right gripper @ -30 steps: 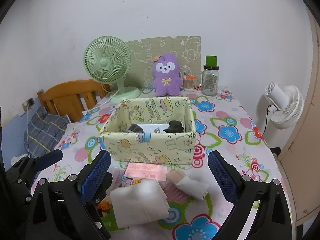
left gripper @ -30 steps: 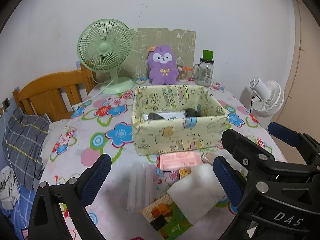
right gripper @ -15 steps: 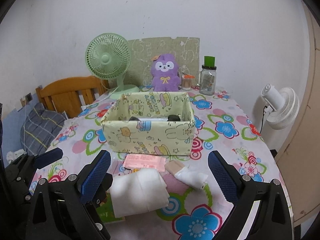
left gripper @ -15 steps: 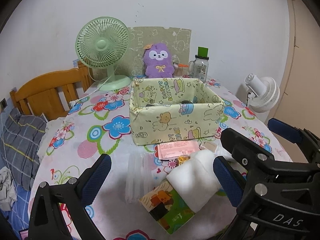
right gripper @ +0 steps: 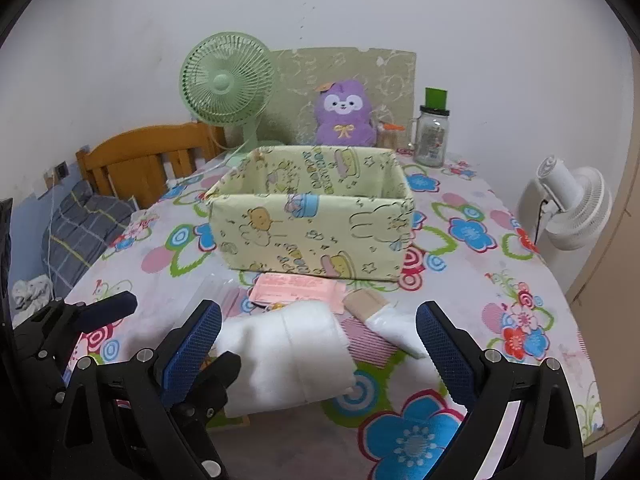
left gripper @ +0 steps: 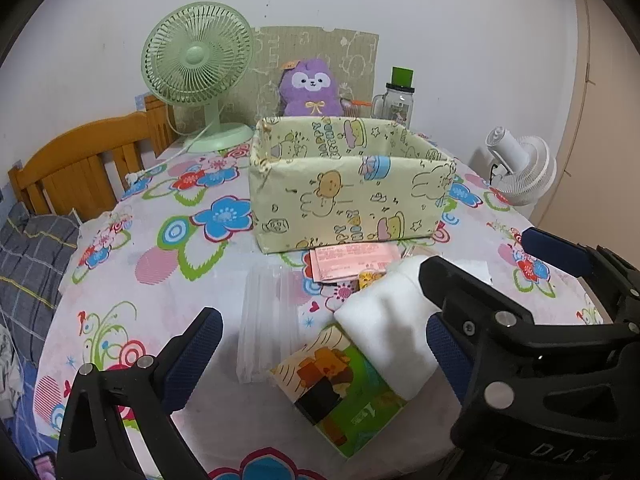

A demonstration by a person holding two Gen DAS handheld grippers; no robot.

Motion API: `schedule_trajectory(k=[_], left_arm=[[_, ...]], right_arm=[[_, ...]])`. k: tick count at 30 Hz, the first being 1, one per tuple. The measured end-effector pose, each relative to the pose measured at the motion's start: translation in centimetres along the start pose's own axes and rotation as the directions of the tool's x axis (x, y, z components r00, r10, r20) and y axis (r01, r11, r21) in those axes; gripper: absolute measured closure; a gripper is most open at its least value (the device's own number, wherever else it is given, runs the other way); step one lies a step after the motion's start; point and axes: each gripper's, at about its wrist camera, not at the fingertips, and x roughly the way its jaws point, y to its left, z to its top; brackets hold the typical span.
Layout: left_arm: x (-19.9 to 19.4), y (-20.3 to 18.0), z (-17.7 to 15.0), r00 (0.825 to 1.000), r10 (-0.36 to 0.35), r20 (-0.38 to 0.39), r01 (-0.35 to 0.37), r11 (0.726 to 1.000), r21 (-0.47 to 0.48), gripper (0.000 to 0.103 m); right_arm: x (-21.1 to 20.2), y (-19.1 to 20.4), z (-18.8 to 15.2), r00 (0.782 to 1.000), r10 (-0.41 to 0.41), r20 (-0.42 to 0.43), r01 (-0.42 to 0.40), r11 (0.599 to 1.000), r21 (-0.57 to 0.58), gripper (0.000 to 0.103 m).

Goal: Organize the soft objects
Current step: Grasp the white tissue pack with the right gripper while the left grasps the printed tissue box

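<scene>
A folded white towel (right gripper: 286,354) (left gripper: 386,322) lies near the front of the flowered table, partly on a green picture book (left gripper: 340,390). Beside it rest a small white-and-beige sock (right gripper: 386,316), a pink packet (right gripper: 298,290) (left gripper: 352,260) and a clear plastic sleeve (left gripper: 266,320). Behind them stands a yellow cartoon-print fabric box (right gripper: 314,216) (left gripper: 348,184), its inside hidden from this low angle. My left gripper (left gripper: 320,356) is open, low over the sleeve and book. My right gripper (right gripper: 318,350) is open, with the towel between its fingers but not touched.
At the back stand a green desk fan (right gripper: 226,88), a purple plush (right gripper: 346,114) and a glass jar with a green lid (right gripper: 432,134). A wooden bed frame (left gripper: 80,164) sits off the left edge, a white fan (right gripper: 570,204) off the right.
Both grippers have dropped lower and come closer to the table's front items. The box's contents have slipped out of sight behind its front wall. Both stay open.
</scene>
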Motion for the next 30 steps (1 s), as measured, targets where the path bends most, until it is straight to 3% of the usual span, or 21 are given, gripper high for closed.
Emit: schedule_trajectory(k=[18, 30], left_arm=[[2.4, 0.3, -1.8, 0.996, -0.054, -0.068, 0.055, 0.999, 0.003, 0.0], [3.1, 0.7, -2.1, 0.993, -0.071, -0.092, 0.07, 0.997, -0.023, 0.0]], right_arm=[[3.3, 1.4, -1.4, 0.995, 0.032, -0.095, -0.037, 0.998, -0.055, 0.004], [5.8, 1.2, -2.1, 0.974, 0.103, -0.203, -0.101, 0.995, 0.021, 0.004]])
